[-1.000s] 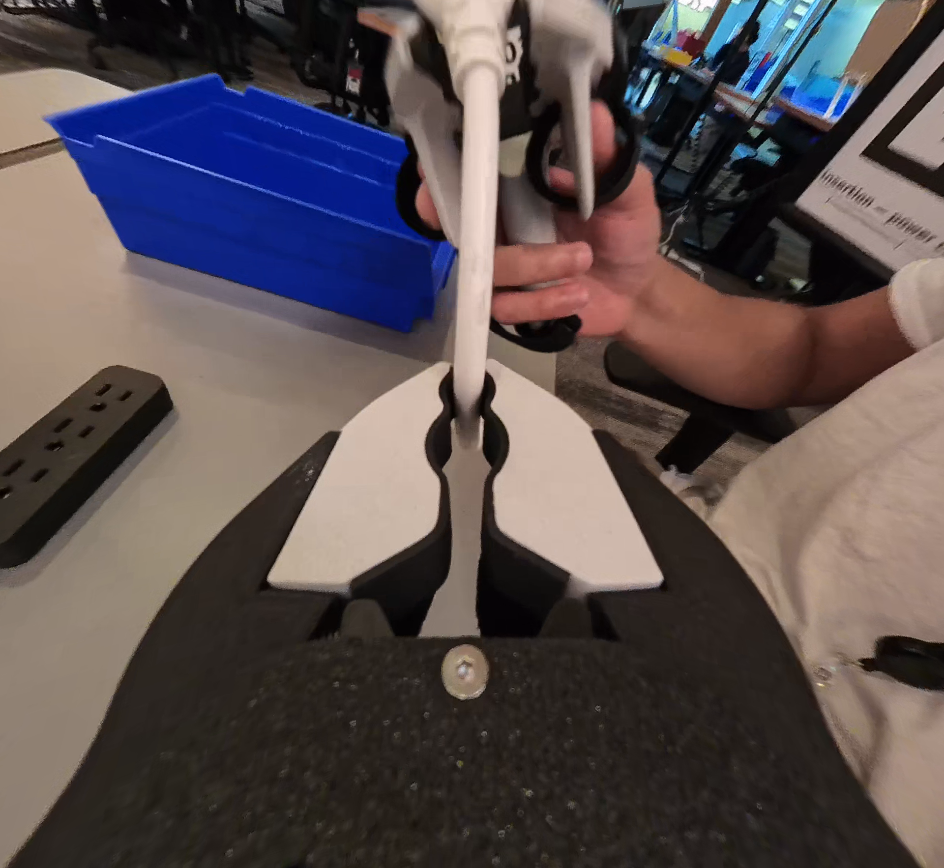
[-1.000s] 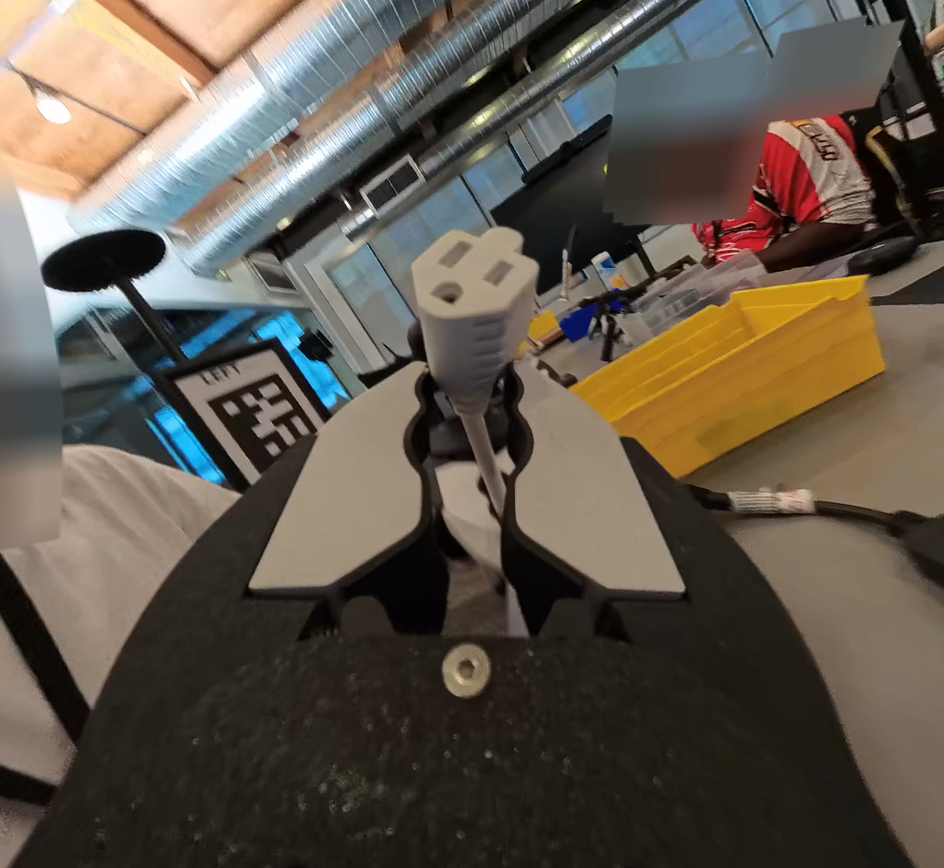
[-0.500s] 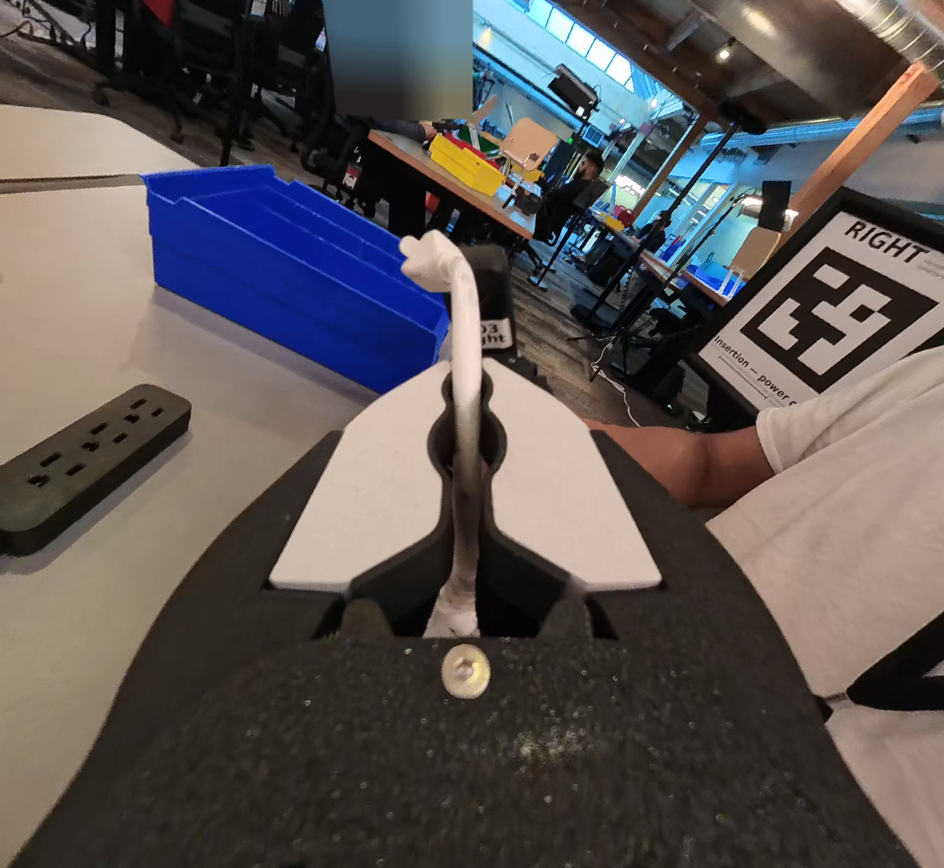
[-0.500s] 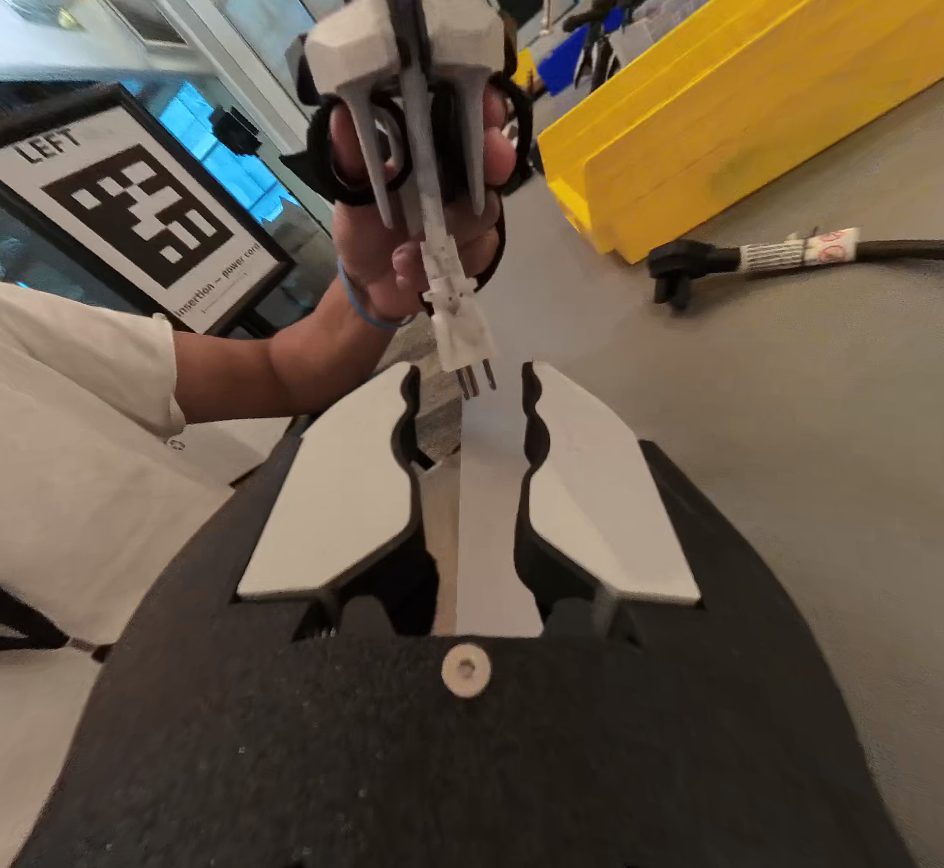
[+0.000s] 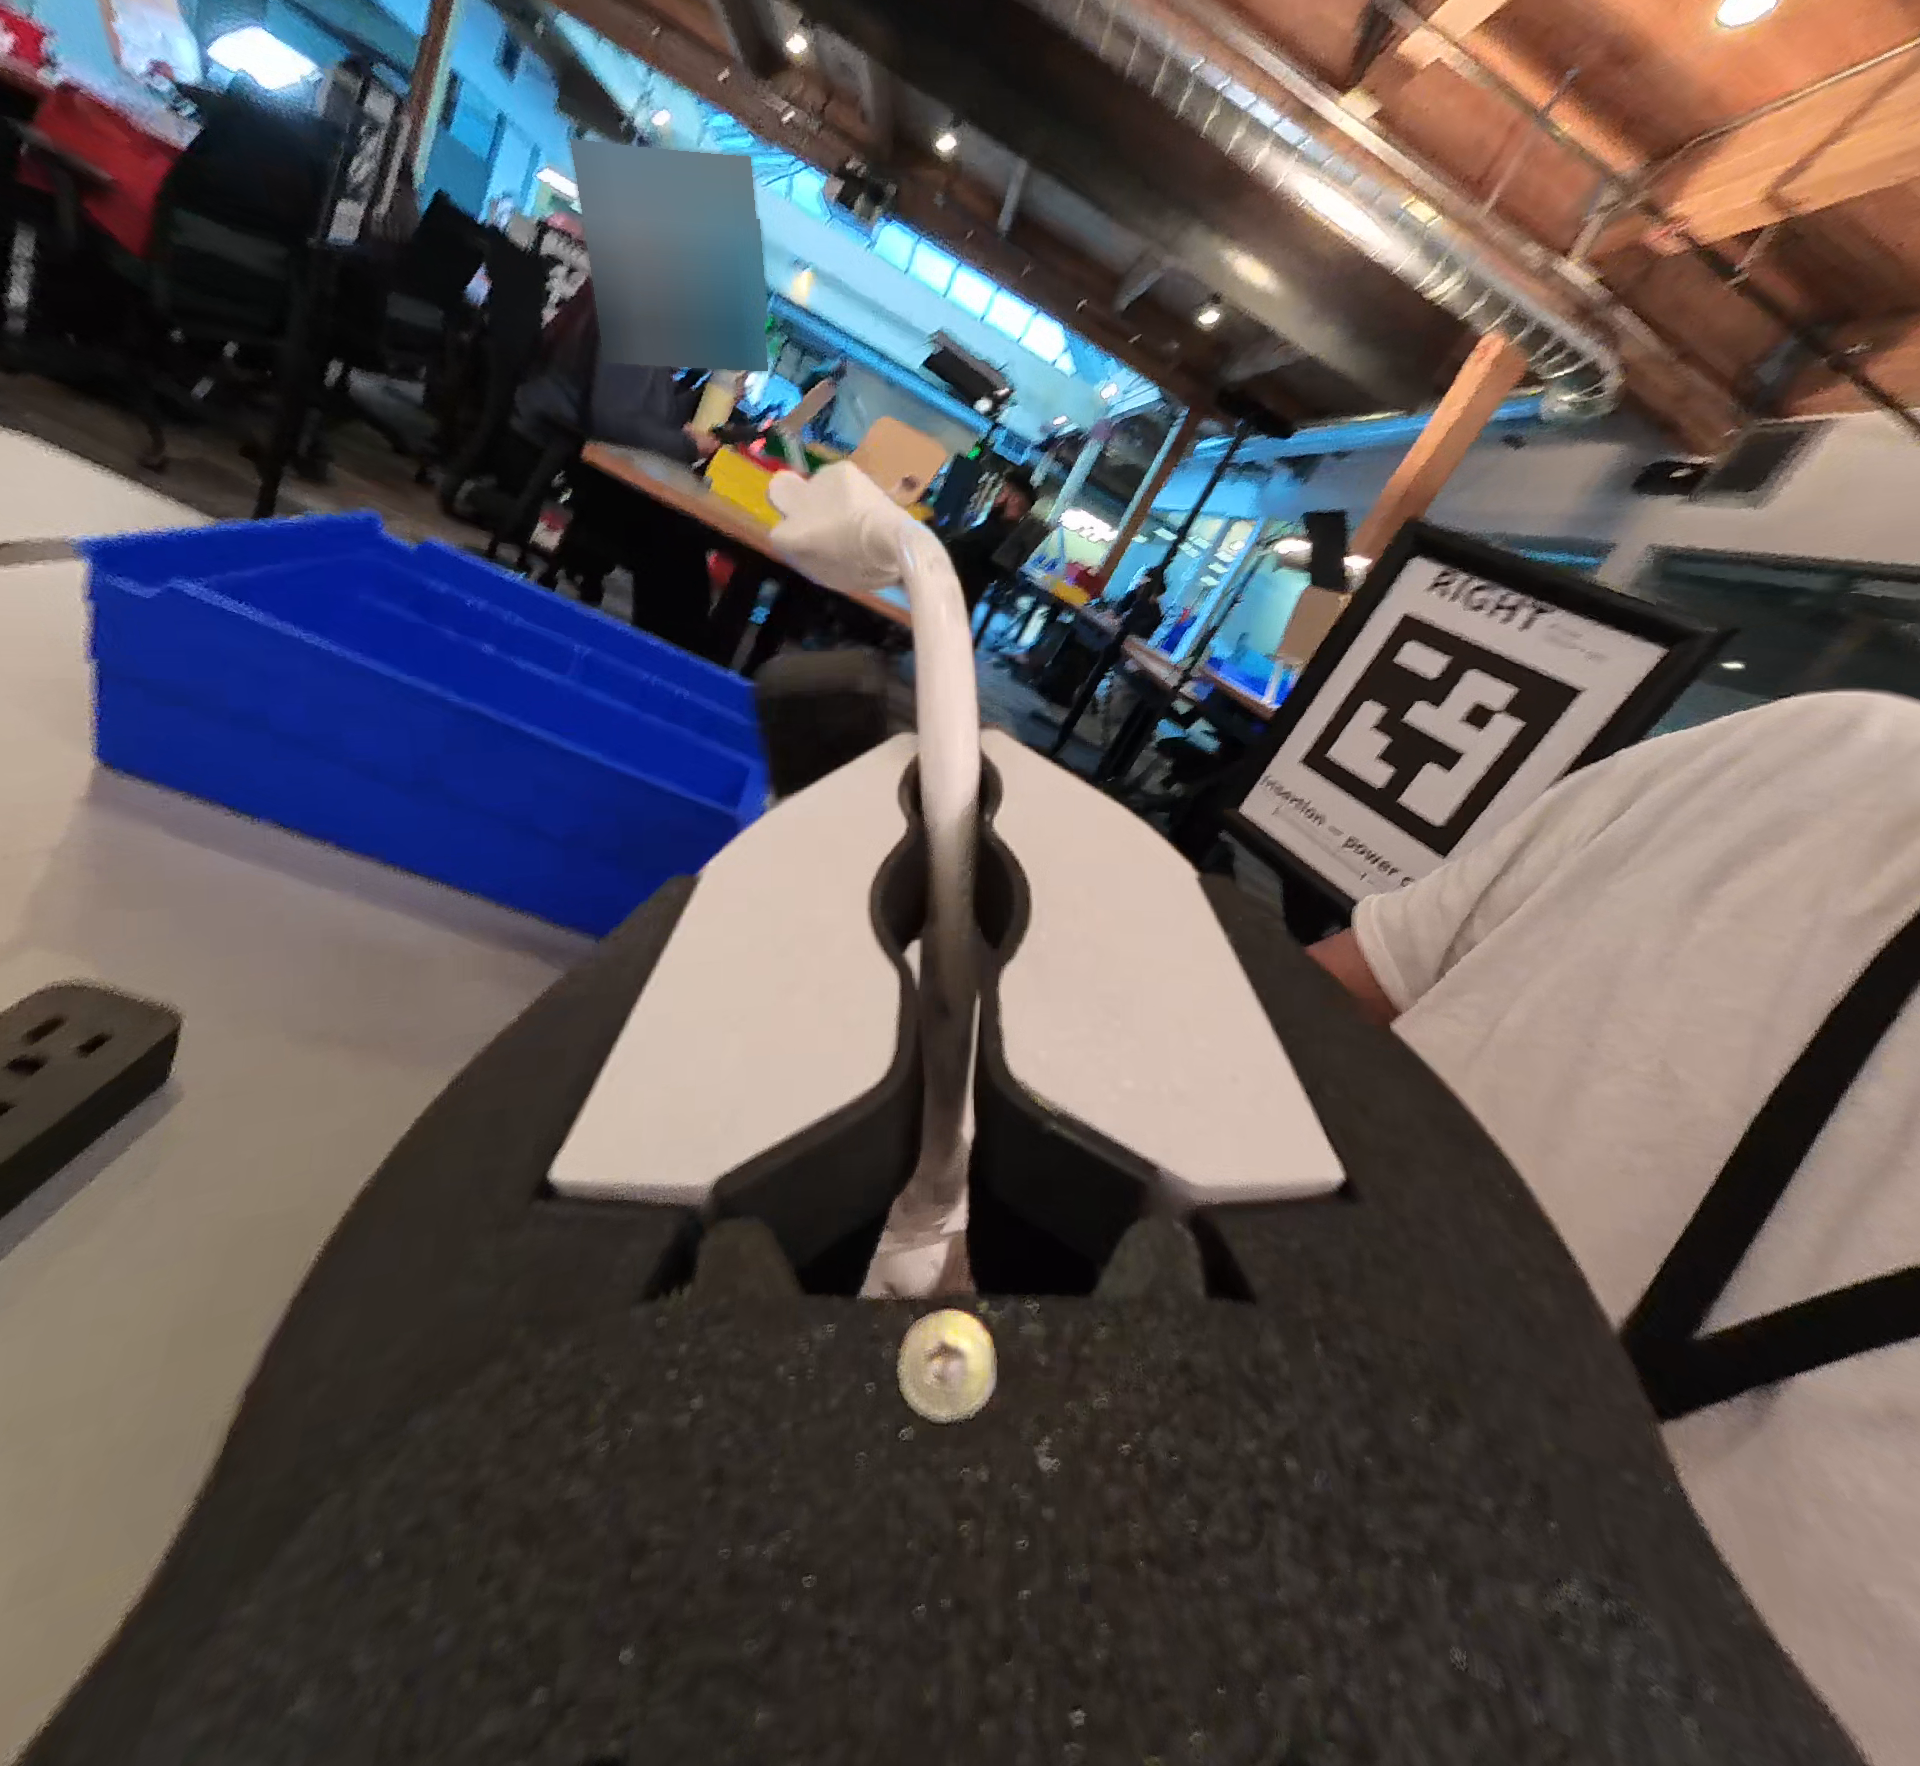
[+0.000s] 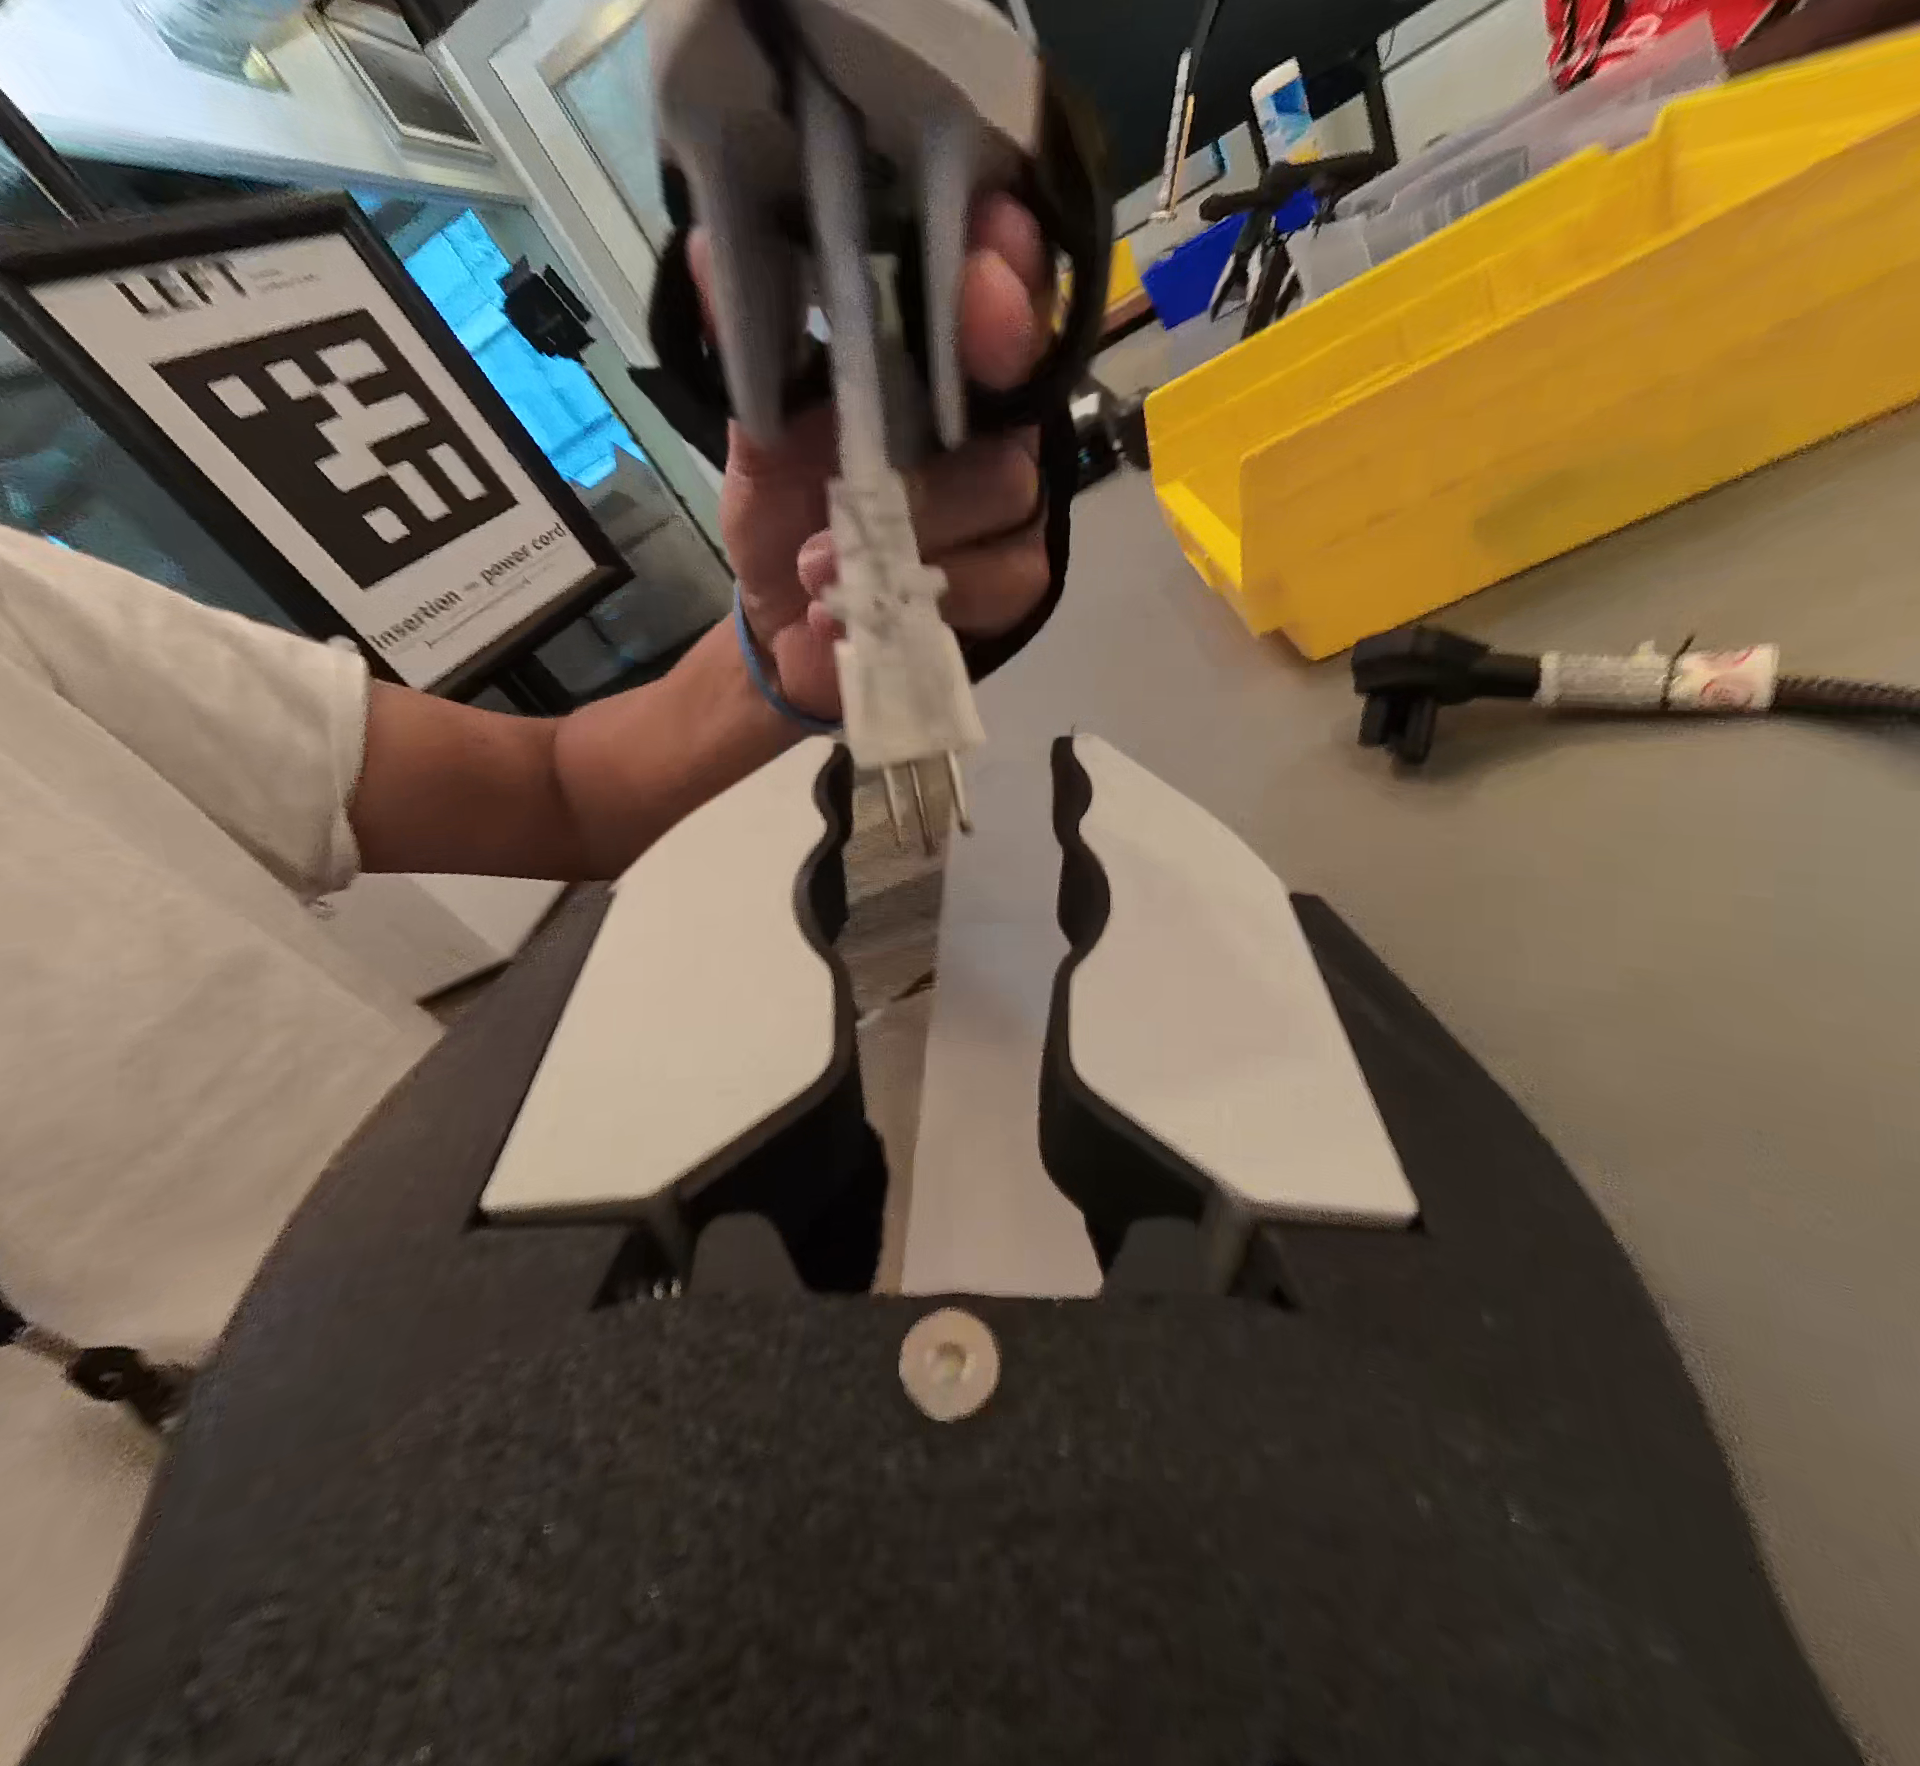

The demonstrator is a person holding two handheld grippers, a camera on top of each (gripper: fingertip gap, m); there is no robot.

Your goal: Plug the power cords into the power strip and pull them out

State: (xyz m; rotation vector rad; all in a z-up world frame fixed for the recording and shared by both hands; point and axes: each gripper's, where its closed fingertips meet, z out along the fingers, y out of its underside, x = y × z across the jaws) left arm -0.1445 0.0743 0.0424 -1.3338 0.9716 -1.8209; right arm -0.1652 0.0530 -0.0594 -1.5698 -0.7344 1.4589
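My left gripper [image 5: 951, 771] is shut on a white power cord [image 5: 948, 667], which runs up between its fingers and bends left to the white plug [image 5: 831, 521]. In the right wrist view the left gripper [image 6: 842, 158] hangs the plug [image 6: 904, 667] prongs-down, just above and between the tips of my right gripper [image 6: 951, 760]. The right gripper is open and empty, not touching the plug. The black power strip [image 5: 62, 1062] lies on the table at the far left of the left wrist view, partly cut off.
A blue bin [image 5: 416, 677] stands on the grey table [image 5: 208, 937] behind the strip. A yellow bin [image 6: 1558, 386] stands at the right, with a black plug and cord [image 6: 1403, 688] lying in front of it. Framed marker signs [image 6: 332, 438] stand beside the table. Some 10 cm of space lies between my two pairs of fingers.
My right gripper let go of the cord's white connector end, opened, and swung down to face the plug end. My left gripper tilted upward, still gripping the cord.
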